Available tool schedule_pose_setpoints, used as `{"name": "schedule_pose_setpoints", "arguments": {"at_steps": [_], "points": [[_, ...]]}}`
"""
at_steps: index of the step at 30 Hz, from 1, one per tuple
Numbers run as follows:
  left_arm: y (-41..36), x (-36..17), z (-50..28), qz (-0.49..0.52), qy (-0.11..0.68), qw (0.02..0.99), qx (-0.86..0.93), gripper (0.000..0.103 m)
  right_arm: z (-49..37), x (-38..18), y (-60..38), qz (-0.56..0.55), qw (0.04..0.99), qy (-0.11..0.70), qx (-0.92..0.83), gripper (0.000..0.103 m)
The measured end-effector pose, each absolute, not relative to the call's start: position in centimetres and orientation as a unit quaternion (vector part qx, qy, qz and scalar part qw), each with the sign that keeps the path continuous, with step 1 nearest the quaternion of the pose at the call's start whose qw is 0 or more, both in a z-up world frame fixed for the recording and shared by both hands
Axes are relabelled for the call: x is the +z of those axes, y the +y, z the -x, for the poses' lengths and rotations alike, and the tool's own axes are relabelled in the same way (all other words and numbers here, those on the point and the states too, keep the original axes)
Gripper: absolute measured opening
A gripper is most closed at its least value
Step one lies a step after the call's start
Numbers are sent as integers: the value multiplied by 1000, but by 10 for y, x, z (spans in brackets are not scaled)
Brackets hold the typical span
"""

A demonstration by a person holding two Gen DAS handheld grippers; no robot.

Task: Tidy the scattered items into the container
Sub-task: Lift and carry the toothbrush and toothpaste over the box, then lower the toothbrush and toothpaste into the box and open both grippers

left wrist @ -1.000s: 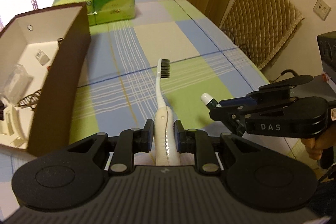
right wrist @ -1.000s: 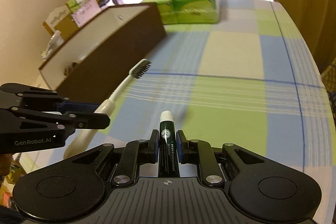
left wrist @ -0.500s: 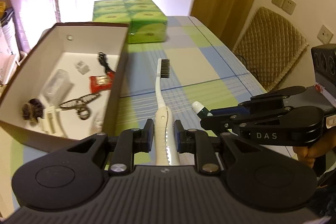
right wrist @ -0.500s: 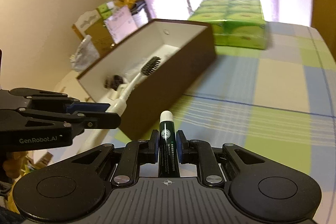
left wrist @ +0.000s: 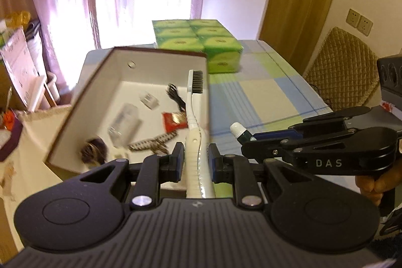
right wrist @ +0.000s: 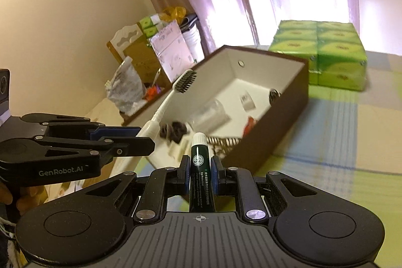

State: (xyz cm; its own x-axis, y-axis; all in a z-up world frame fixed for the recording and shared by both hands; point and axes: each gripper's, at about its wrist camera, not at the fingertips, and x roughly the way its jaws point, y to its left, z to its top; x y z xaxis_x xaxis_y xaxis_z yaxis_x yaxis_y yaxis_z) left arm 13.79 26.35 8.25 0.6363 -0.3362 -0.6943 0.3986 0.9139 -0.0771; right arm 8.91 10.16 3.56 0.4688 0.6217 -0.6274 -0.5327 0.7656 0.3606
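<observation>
Black claws [left wrist: 195, 161], blue pads, silver screws, "DAS" lettering.

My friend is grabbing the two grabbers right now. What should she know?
Left gripper: shut on the white toothbrush, held up in the air with its bristle end over the brown box.
Right gripper: shut on the small green tube, near the box's front corner, not clearly over the opening.
Already in the box: a clear bottle, a red packet, a black cord, a dark hair tie and some blurred small bits.
Left to do: lower and release the toothbrush into the box, then the tube. The green tissue packs sit behind the box.
</observation>
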Motion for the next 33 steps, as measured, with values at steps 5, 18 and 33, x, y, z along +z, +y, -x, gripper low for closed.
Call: {"name": "schedule_pose_setpoints", "arguments": {"at_steps": [5,18,33], "points": [[282,84,-164,-54,372,903,-207,16,-111,38,126,-64,862,387,322,19],[314,65,-258,-79,396,885,-230,16,-185,17,169,-113,865,423,243,19],[308,16,-367,-120,441,854,-249,16,-273,-40,190,-132,863,473,119,19]]}}
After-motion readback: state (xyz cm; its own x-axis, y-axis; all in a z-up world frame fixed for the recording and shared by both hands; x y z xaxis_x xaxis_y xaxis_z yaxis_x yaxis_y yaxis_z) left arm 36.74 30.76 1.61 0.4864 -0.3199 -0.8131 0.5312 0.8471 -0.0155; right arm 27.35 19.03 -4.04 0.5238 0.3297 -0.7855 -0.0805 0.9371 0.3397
